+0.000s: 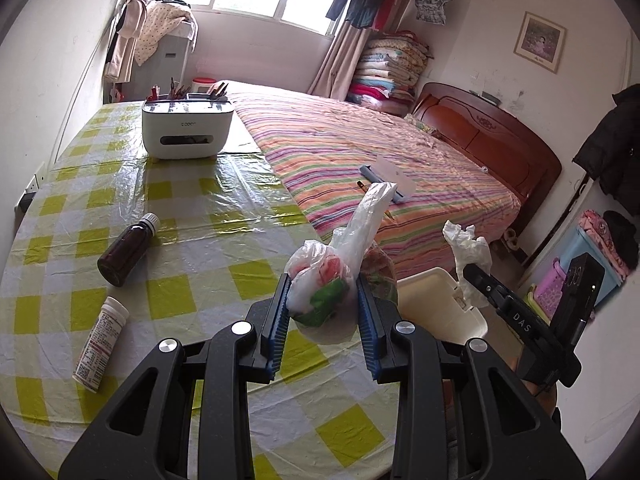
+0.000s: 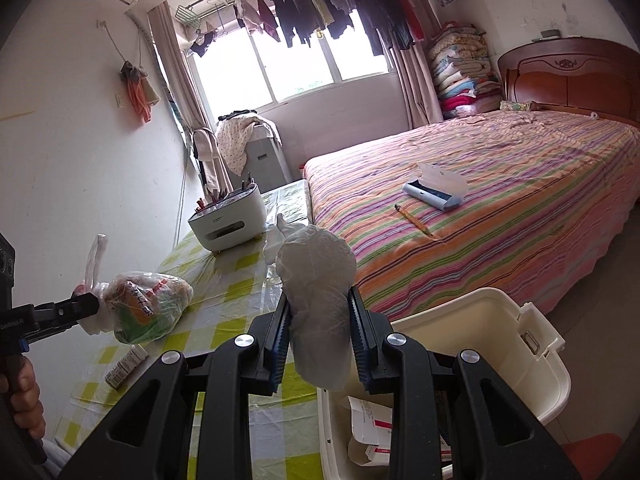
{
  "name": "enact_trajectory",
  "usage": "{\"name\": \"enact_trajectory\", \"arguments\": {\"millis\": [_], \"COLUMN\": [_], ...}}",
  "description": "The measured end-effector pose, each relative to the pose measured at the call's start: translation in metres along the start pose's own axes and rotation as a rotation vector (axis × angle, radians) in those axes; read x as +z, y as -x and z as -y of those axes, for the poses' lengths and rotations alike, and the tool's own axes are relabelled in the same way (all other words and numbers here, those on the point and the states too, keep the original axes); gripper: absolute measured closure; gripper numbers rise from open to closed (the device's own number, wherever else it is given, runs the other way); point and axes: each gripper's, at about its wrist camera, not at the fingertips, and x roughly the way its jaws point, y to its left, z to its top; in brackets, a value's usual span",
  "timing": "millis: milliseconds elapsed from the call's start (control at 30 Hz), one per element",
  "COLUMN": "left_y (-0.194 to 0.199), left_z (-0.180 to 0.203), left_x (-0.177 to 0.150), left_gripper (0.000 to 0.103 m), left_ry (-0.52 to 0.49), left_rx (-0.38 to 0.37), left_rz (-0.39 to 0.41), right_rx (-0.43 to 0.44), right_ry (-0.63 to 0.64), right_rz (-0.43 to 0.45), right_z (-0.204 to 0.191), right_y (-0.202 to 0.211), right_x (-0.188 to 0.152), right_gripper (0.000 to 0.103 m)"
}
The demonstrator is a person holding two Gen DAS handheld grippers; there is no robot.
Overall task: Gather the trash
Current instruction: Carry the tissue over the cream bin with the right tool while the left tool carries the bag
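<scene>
Pinching a tied bag of scraps [image 1: 320, 292], the left gripper [image 1: 322, 312] holds it up over the checked table [image 1: 224, 216], and the right gripper [image 2: 320, 332] squeezes a white wrapped bundle [image 2: 320, 280] just above the open bin [image 2: 500, 328] beside the table. Some torn boxes [image 2: 370, 428] already lie in the bin, so part of the job looks done. Both held things are not in the bin yet, and a brown bottle [image 1: 128, 250] and a white tube [image 1: 102, 344] lie on the table, maybe trash too.
</scene>
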Motion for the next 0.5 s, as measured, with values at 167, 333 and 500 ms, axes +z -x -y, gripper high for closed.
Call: {"name": "enact_trajectory", "arguments": {"millis": [167, 333, 500], "left_y": [-0.004, -0.009, -0.008], "left_z": [0.011, 0.025, 0.044], "left_x": [-0.006, -0.015, -0.025], "left_gripper": [0.073, 0.073, 0.073], "left_ry": [-0.021, -0.045, -0.05], "left_rx": [-0.019, -0.054, -0.112], "left_rz": [-0.013, -0.033, -0.048], "right_rx": [-0.006, -0.022, -0.042], "right_ry": [-0.016, -0.037, -0.073], "right_rz": [0.007, -0.003, -0.018], "right_z": [0.011, 0.022, 0.037], "right_y": [0.006, 0.011, 0.015], "right_x": [0.0, -0.001, -0.005], "right_gripper": [0.076, 0.076, 0.076]}}
